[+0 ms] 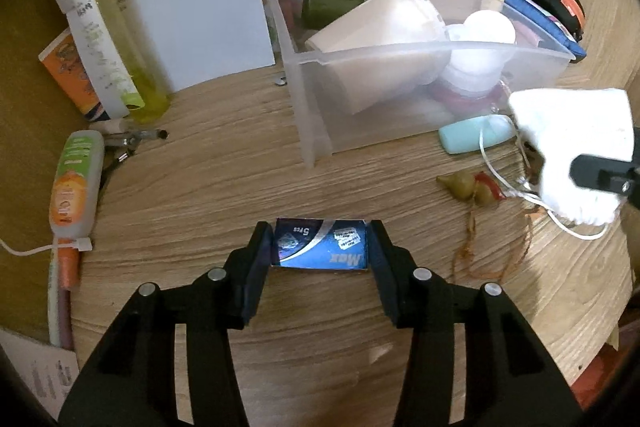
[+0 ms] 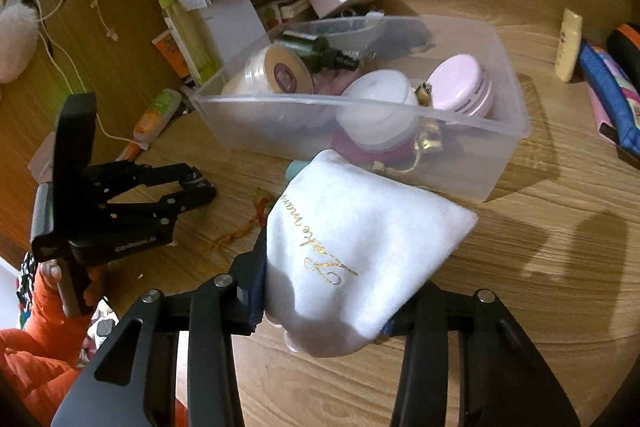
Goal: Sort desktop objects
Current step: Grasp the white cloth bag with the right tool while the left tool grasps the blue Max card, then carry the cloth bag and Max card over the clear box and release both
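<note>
Two grips are made at once, and we read them from left to right. Along the left edge of the wooden desk lie an orange-labelled tube and a tall yellow-green bottle, not yet sorted. Next, near the front edge, our left gripper is clenched on the blue blade box, one pad on each short end; we judge that this hold across its length keeps the flat box from slipping. Behind it, toward the back of the desk, stands the clear bin, already holding jars and a dark green bottle, so we take it as the place where things are gathered. Farther right, our right gripper is clamped on the white pouch, pinched at its lower end so that the body hangs free in front of the bin. The left wrist view alone shows the box and its print; the right wrist view hides the box behind the left gripper, but alone shows the pouch's gold lettering, the pink jar, and an orange sleeve.
</note>
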`<state>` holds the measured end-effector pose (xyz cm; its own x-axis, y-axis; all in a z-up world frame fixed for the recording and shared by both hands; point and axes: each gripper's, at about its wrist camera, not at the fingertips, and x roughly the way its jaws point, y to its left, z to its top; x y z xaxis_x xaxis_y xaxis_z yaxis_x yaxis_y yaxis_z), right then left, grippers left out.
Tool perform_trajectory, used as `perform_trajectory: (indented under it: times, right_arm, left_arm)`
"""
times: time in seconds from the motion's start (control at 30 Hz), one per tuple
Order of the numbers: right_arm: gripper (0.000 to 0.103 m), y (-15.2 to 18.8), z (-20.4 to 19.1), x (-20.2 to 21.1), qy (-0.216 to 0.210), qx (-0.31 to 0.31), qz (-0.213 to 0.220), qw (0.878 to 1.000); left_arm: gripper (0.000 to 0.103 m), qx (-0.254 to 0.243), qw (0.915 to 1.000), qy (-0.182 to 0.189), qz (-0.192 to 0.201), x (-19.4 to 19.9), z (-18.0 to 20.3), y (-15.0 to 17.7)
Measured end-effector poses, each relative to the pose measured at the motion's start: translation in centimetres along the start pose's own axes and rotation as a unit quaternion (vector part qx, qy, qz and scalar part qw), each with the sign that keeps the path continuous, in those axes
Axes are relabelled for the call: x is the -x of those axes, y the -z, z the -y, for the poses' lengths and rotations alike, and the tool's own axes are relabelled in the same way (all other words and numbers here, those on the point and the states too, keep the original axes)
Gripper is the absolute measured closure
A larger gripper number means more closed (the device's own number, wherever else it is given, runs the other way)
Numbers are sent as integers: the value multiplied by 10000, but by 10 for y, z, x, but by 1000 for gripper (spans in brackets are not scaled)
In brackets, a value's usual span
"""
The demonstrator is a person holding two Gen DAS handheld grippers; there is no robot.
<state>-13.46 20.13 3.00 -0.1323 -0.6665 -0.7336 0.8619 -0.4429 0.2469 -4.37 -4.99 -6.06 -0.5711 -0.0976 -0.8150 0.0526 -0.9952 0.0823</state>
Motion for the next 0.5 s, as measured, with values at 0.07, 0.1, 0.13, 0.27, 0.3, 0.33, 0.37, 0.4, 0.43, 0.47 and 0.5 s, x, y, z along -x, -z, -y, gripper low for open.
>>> perform_trajectory:
  times: [0.07,0.1,0.13,0.27,0.3,0.33,0.37,0.4,0.43,0.47,0.5]
  right_arm:
    - [68,-2,2,8,-2,-14,107,9999]
    - [68,-3,3,12,5,-29,173,9998]
    - [68,-4,4,15,7,-31,217,9998]
    - [68,-10,8,30,35,-4,432,9991]
    - [68,-13,8,34,57,10,497,9987]
    - [68,-14,8,38,72,17,550,9985]
    - [68,-16,9,40,74,16,596,9982]
    - [68,-20,12,44,67,-6,653,9978]
    - [68,-22,14,46,66,-22,692,9976]
    - [68,-25,15,49,76,-30,737,9972]
    - [68,-28,17,52,96,-40,787,9968]
  left_arm:
    - [55,74,10000,-3,57,4,-1,-3]
    - [55,108,9999,-29,68,4,2,-7]
    - [55,137,9999,-53,78,5,3,-10]
    - [55,304,9992,-21,249,15,2,-21]
    - [55,341,9989,1,306,20,3,-23]
    - [55,363,9987,21,348,22,2,-25]
    - [55,382,9984,56,417,28,1,-26]
    - [55,403,9978,68,525,34,2,-30]
    - [55,398,9975,70,583,39,3,-31]
    - [55,378,9969,72,689,45,5,-35]
    - [55,371,9963,65,772,50,7,-38]
